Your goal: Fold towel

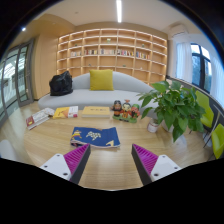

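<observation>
With the gripper [111,160] released and empty, the blue towel [96,136] just ahead is judged barely begun.

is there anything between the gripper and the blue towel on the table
Nothing visible does. The gripper is open, and the blue towel lies folded on the wooden table just ahead of the fingers, with only bare tabletop between. The potted plant and the small figures stand off to the side and beyond.
</observation>
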The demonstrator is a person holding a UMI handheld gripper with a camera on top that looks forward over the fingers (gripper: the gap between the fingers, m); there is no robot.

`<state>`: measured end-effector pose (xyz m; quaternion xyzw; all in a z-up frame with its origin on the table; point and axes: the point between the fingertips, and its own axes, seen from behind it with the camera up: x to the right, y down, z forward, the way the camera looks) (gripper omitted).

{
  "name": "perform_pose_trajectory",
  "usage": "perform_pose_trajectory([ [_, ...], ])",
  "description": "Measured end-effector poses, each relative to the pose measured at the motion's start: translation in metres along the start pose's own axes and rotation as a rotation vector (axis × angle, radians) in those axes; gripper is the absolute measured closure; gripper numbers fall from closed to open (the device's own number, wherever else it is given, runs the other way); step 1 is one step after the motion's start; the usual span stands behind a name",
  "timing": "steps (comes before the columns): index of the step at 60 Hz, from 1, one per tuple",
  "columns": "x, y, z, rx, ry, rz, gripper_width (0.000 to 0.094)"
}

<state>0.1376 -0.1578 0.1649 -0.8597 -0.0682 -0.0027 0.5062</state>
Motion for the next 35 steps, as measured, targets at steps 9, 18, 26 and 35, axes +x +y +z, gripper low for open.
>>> perform_pose_trajectory([
  [9,-0.02,0.011,-0.06,0.016,-0.04,-0.011,0.0079],
  [18,-0.032,0.022,-0.102,0.027,-0.057,-0.019,0.0079],
  [26,-0.034,0.022,-0.125,0.044,-0.065,-0.019,0.0079],
  [35,-0.035,0.02,-0.134,0.052,-0.066,-0.025,0.0081],
])
